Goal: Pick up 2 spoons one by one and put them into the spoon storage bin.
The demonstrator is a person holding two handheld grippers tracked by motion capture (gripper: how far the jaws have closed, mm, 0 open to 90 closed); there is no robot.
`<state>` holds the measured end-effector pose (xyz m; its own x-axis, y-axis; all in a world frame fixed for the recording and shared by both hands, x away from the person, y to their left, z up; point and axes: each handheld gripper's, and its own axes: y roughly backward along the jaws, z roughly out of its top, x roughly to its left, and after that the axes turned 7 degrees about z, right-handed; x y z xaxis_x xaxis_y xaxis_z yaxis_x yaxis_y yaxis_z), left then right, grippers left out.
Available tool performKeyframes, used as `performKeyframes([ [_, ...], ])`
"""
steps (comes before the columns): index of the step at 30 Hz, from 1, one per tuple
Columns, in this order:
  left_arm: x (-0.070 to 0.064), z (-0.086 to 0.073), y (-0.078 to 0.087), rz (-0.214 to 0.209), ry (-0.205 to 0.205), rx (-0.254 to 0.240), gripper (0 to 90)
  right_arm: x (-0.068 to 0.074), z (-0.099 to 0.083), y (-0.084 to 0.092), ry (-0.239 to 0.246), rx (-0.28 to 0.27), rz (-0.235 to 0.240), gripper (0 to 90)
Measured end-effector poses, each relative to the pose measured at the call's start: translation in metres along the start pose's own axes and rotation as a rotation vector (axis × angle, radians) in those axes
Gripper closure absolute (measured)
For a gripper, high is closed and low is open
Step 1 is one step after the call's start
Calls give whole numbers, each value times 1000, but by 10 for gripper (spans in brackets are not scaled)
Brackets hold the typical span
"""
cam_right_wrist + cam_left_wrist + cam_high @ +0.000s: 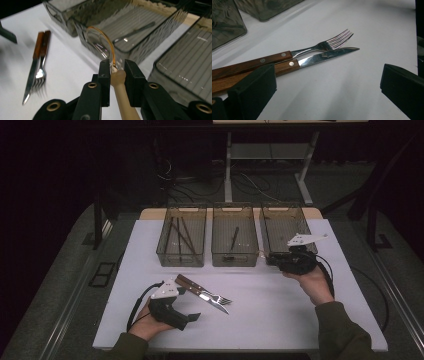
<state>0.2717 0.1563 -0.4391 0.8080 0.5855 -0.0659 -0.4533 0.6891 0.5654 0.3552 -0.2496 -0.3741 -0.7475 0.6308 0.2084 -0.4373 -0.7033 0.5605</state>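
We hold a spoon [117,82] by its pale handle in our right hand-held gripper [117,71], jaws narrow and clamped on it, its clear bowl raised near the right bin [282,232] at the tabletop's [280,320] far edge, probably to drop it in there. Our left hand-held gripper [327,90] rests wide and empty near the front edge, just beside the fork [332,42] and knife [324,56], likely next. The left bin [182,236] holds dark utensils, the middle bin [235,236] one; the right looks empty.

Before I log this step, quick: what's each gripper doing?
Left gripper: open, holding nothing, beside the knife and fork.
Right gripper: shut on a spoon.
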Motion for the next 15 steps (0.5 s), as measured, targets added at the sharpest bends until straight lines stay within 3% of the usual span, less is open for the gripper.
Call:
performKeyframes([
  [9, -1, 0, 0, -9, 9, -10, 0, 4, 28, -14, -19, -58, 17, 763],
  [15, -1, 0, 1, -12, 18, -19, 0, 5, 46, -30, -23, -65, 19, 763],
])
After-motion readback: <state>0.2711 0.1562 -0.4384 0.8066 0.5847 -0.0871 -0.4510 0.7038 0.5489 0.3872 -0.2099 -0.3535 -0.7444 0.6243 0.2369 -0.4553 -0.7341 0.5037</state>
